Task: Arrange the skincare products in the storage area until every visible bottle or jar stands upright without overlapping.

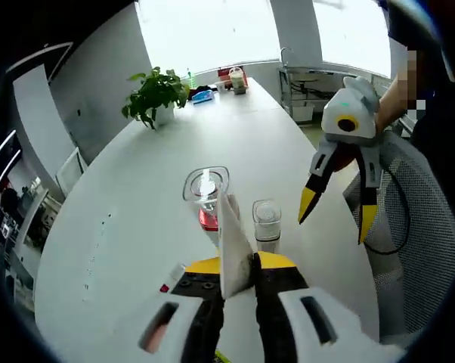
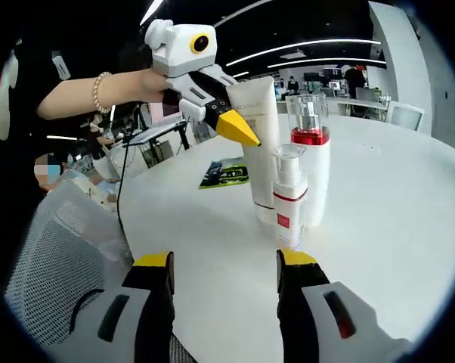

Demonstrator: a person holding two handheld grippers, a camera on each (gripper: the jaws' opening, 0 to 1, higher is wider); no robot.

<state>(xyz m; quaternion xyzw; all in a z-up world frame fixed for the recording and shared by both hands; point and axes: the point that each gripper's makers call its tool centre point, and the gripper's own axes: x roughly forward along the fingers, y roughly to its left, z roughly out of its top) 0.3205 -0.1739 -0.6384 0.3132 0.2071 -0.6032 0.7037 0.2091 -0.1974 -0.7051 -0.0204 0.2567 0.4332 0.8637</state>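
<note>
Tube (image 2: 259,144) was clamped upright in left gripper (image 2: 226,115) jaws; right gripper (image 2: 224,266) jaws were spread, two bottles (image 2: 289,198) ahead.

the surface (image 1: 137,189) is a long white oval top. on it, three skincare things stand upright and close together: a tall white tube (image 2: 259,144), a bottle with a red band and clear cap (image 2: 309,151), and a smaller pump bottle (image 2: 289,197) in front. a dark green leaflet (image 2: 227,173) lies flat behind them. at the far end stand a potted plant (image 1: 156,94) and some small items too far away to identify.
</note>
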